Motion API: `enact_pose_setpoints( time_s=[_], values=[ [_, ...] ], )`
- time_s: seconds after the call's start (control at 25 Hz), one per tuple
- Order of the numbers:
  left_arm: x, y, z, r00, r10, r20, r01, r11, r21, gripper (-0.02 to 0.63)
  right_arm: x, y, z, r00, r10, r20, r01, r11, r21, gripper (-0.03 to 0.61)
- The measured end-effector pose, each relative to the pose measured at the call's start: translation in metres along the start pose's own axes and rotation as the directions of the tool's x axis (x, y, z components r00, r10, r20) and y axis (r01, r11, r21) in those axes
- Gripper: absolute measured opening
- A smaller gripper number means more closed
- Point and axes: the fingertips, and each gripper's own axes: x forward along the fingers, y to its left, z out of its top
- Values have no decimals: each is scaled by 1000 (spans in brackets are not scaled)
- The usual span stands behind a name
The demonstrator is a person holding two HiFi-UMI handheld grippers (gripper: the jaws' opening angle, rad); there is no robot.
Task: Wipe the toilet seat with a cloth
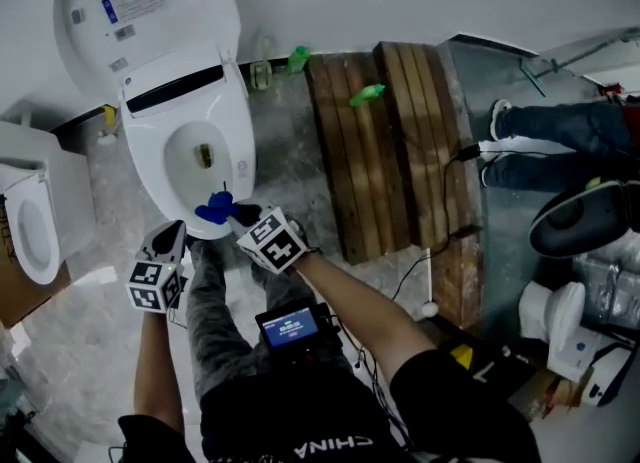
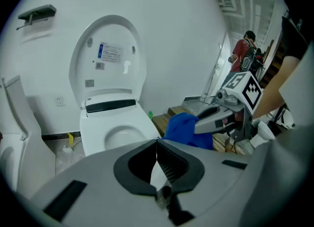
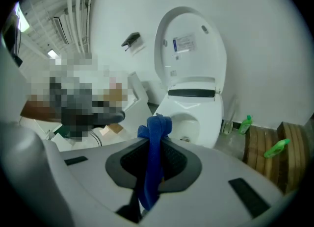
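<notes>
1. The cloth (image 1: 214, 209), blue and bunched, is clamped between the fingers of the right gripper (image 1: 236, 215). In the right gripper view, the cloth (image 3: 155, 157) is seen running up between the two fingers, with a knot-like bunch sticking out past their tips.
2. In the head view, the cloth is seen over the front edge of the toilet seat (image 1: 232, 156). In the left gripper view, the cloth (image 2: 182, 125) is held to the right of the toilet, clear of the seat (image 2: 98, 138).
3. The fingers of the left gripper (image 2: 157, 143) are pressed together, and nothing is gripped between them. In the head view, this gripper (image 1: 172, 233) is held just left of the right one, near the front of the bowl.
4. The lid (image 1: 140, 11) is raised against the white wall, and a label is seen on its inner face.
5. A second white toilet (image 1: 30, 226) is seen at the left edge of the head view.
6. Wooden planks (image 1: 385, 151) are laid on the floor to the right of the toilet, with a green bottle (image 1: 366, 95) lying on them.
7. A small device with a lit screen (image 1: 290, 327) is worn at the person's front.
</notes>
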Motion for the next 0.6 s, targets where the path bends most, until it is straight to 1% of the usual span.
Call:
enact_pose_setpoints(
  time_s=[0.12, 0.2, 0.32, 0.4, 0.48, 0.52, 0.6],
  values=[
    [-11, -16, 6, 998, -47, 31, 46, 999, 30, 12, -19, -2, 23, 996, -20, 81, 18, 1000, 24, 48],
    [-20, -23, 4, 997, -61, 38, 59, 997, 48, 12, -28, -1, 29, 993, -31, 111, 27, 999, 33, 48],
    [-29, -23, -10, 997, -73, 16, 71, 994, 80, 14, -33, 5, 29, 991, -41, 128, 34, 998, 55, 48],
    [-30, -19, -23, 996, -91, -12, 92, 988, 121, 14, -31, 7, 26, 989, -58, 136, 47, 995, 86, 48],
    [-26, -10, -40, 992, -112, -49, 119, 974, 191, 20, -26, 7, 23, 984, -82, 161, 60, 989, 134, 48],
    [-22, -5, -49, 990, -121, -72, 135, 963, 235, 38, -22, 6, 21, 979, -95, 180, 66, 985, 159, 48],
    [-14, 4, -68, 984, -128, -123, 163, 928, 336, 116, -16, 6, 15, 970, -122, 212, 78, 975, 207, 48]
  ],
)
